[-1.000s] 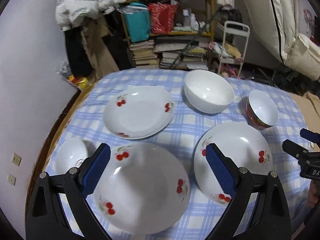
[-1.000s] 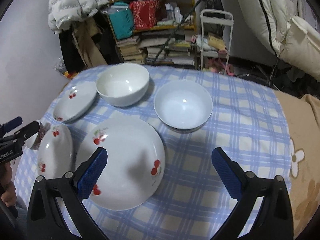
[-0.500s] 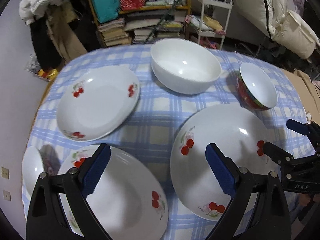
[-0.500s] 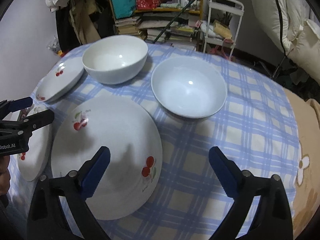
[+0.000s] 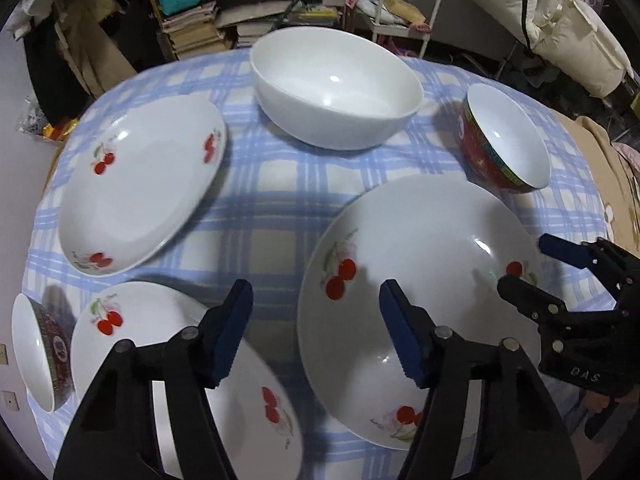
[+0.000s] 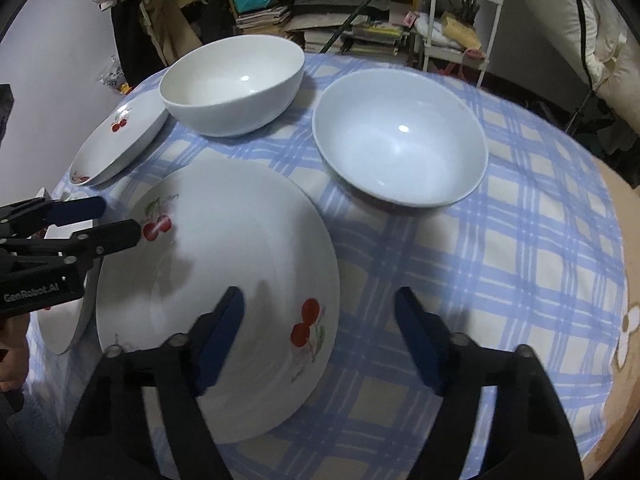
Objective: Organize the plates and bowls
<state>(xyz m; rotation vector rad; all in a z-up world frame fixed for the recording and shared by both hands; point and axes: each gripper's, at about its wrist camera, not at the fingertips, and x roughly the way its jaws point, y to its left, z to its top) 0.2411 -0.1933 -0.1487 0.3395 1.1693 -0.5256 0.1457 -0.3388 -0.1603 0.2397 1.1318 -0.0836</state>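
Broadly, a round table under a blue-checked tablecloth [image 6: 520,240] fills both views. Largest on it is the big cherry-print plate [image 6: 224,280], lying centre-left in the right wrist view and lower right in the left wrist view. A second cherry plate [image 5: 132,184] sits at the left wrist view's left, a third [image 5: 192,380] at its lower left. One deep white bowl [image 6: 236,84] stands at the upper middle, a shallower white bowl [image 6: 400,140] to its right. A small red-sided bowl [image 5: 504,144] sits at the left wrist view's upper right; another small patterned bowl [image 5: 36,356] at its left edge.

Both claws are closing. The left gripper [image 5: 316,320] straddles the big plate's left rim, the right gripper [image 6: 320,320] its right rim; neither pad presses yet.
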